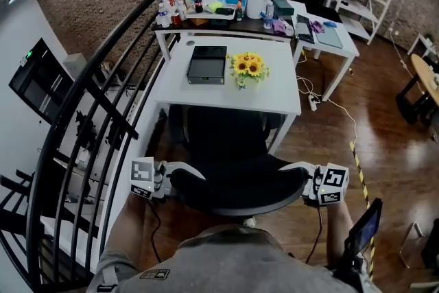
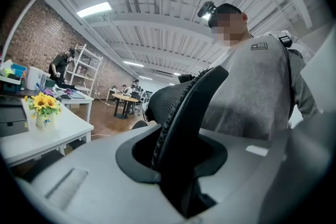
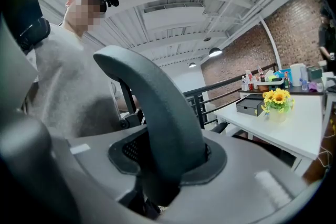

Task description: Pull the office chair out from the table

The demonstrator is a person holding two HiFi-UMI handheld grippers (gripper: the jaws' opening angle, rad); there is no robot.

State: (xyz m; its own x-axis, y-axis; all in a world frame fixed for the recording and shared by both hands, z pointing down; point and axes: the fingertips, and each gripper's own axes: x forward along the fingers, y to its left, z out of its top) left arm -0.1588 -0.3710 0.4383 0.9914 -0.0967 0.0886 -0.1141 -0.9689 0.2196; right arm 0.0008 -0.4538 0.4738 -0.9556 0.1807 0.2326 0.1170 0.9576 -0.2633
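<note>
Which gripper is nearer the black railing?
Left. The left gripper grips the chair back on the side by the railing; the right gripper grips its far edge, the whole back between.

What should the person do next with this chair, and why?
Probably draw the chair straight back, away from the table. The left gripper and right gripper each clamp a side edge of its back, and the seat sits partly tucked under the tabletop, so a level, even pull with both should free it.
</note>
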